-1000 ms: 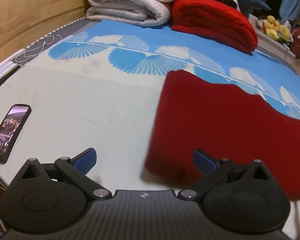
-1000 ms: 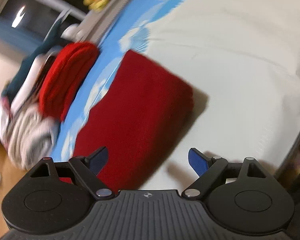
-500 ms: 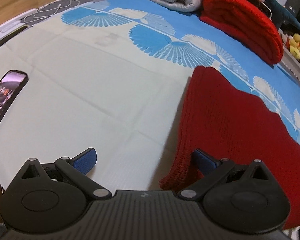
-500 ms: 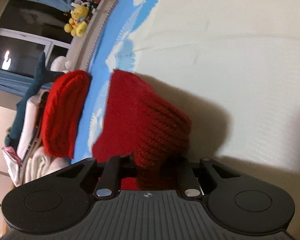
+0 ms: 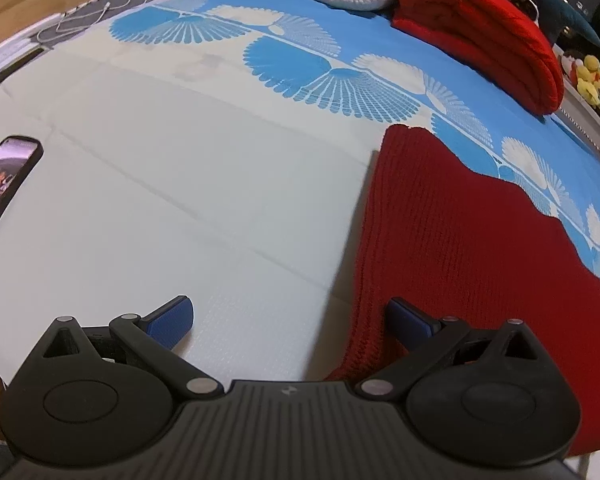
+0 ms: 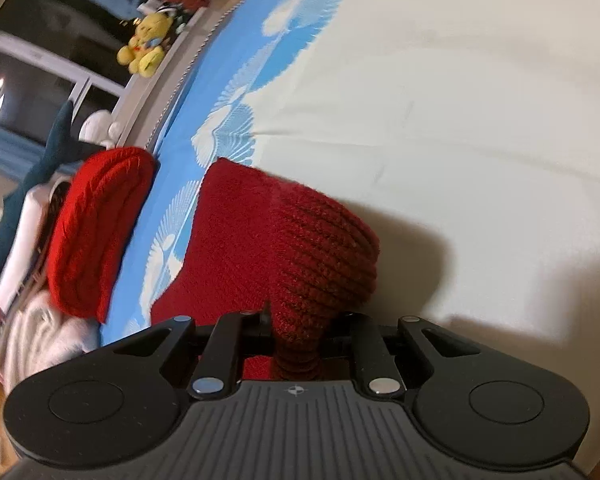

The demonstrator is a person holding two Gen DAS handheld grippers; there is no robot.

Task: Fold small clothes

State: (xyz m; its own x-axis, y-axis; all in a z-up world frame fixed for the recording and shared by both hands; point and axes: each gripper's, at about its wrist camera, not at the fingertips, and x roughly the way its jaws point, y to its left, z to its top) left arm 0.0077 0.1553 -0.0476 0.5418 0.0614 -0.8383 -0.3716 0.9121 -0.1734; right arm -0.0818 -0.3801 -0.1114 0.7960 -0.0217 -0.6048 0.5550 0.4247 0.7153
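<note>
Since the earlier frame, right tongs [image 6: 296, 332] have been clenched on a bunched corner of the red knitted garment [image 6: 284, 240], lifted off the bed sheet [image 6: 460, 100]. Left tongs [image 5: 290, 318] are held spread wide, garment edge [image 5: 364, 300] lying between their fingers, ungripped. Phone [image 5: 4, 184] far left.

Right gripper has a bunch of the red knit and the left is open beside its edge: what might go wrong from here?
1. The right gripper, its jaws having just closed, pinches only a bunched corner of the red knit garment; thick knit may slip out when lifted.
2. The left gripper is open, one finger over the garment's edge and one on the sheet, so closing might catch sheet too.
3. A lopsided lift may skew the fold.
</note>
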